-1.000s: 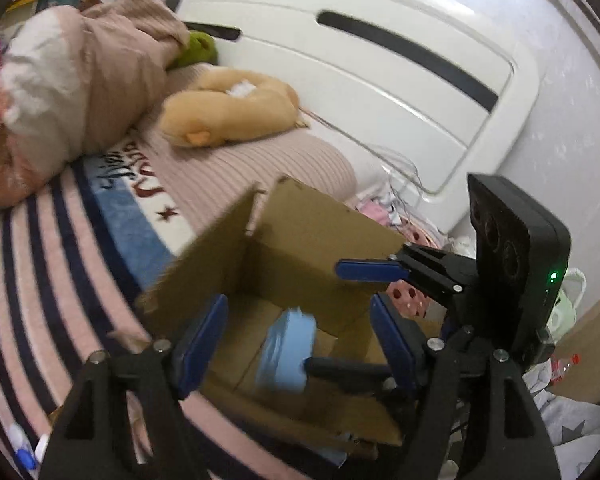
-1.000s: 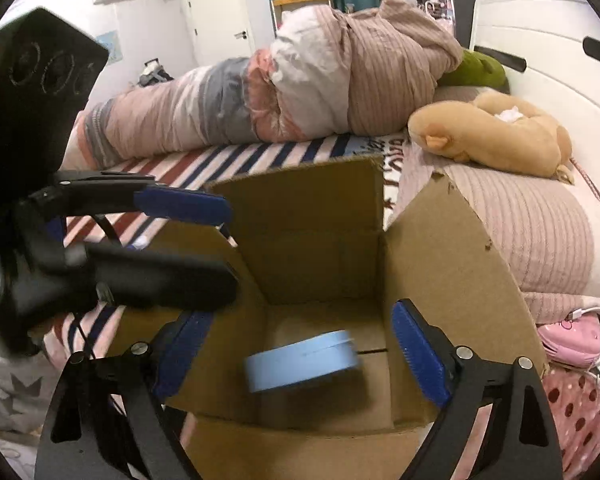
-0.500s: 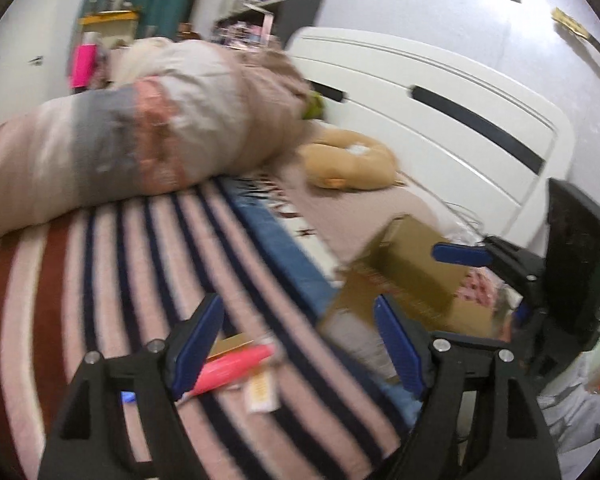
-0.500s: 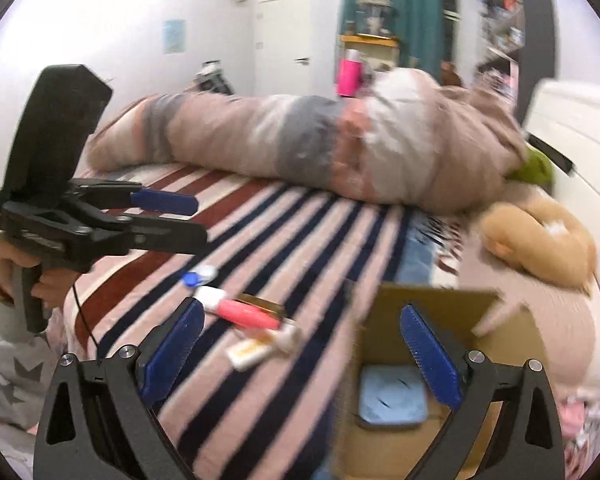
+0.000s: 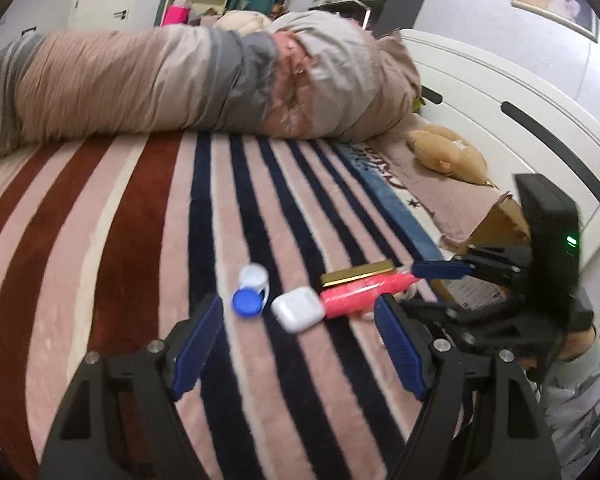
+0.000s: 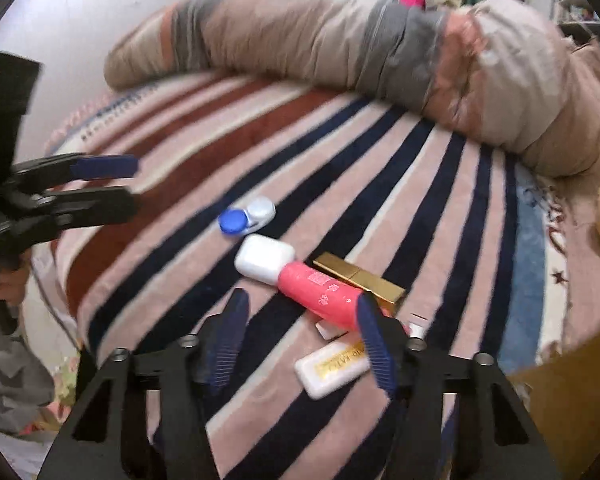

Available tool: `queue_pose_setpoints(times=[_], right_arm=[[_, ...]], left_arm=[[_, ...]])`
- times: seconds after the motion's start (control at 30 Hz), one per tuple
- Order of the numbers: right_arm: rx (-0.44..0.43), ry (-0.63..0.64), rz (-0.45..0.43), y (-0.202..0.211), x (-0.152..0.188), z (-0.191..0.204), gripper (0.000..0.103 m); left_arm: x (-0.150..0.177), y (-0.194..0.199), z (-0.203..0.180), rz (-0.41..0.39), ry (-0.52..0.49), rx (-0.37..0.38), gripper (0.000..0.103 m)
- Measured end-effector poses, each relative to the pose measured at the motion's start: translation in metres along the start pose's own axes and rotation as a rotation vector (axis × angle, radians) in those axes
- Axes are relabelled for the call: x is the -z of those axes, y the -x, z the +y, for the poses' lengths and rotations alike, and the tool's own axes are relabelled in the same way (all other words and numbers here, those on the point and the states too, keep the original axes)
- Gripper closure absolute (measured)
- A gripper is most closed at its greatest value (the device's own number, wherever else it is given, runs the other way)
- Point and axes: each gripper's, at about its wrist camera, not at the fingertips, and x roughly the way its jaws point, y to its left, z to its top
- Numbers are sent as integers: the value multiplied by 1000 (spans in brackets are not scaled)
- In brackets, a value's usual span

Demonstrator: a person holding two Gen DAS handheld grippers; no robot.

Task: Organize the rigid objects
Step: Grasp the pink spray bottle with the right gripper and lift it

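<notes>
The pink tube [image 6: 322, 294] lies slantwise just ahead of the right gripper [image 6: 300, 344], nearer than the left gripper [image 5: 298, 346]; both fingers spread, empty.

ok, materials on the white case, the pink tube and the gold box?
White case: looks like glossy hard plastic, going by its smooth rounded corners and soft highlights.
Pink tube: probably soft plastic with a satin finish, with print along the side.
Gold box: metallic-looking surface with sharp edges; foil card or plastic, can't tell which.
</notes>
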Motion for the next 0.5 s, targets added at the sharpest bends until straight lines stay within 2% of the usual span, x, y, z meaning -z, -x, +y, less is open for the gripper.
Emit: queue_pose_setpoints(times=[0.13, 0.2, 0.3, 0.4, 0.43, 0.5], right_arm=[[51, 28, 46, -29, -6, -4, 54], [38, 6, 88, -39, -7, -11, 54], [-15, -7, 150, -41, -4, -11, 52], [-163, -88, 212, -39, 4, -16, 52], [-183, -96, 216, -41, 6, -16, 52], [-148, -67, 220, -46, 8, -12, 52]], left_arm=[[15, -5, 10, 11, 14, -36, 28], [20, -6, 12, 17, 12, -42, 28], [24, -6, 12, 25, 13, -37, 28], [28, -5, 11, 27, 21, -20, 28], [29, -6, 11, 32, 24, -17, 28], [32, -6, 11, 40, 24, -19, 28]])
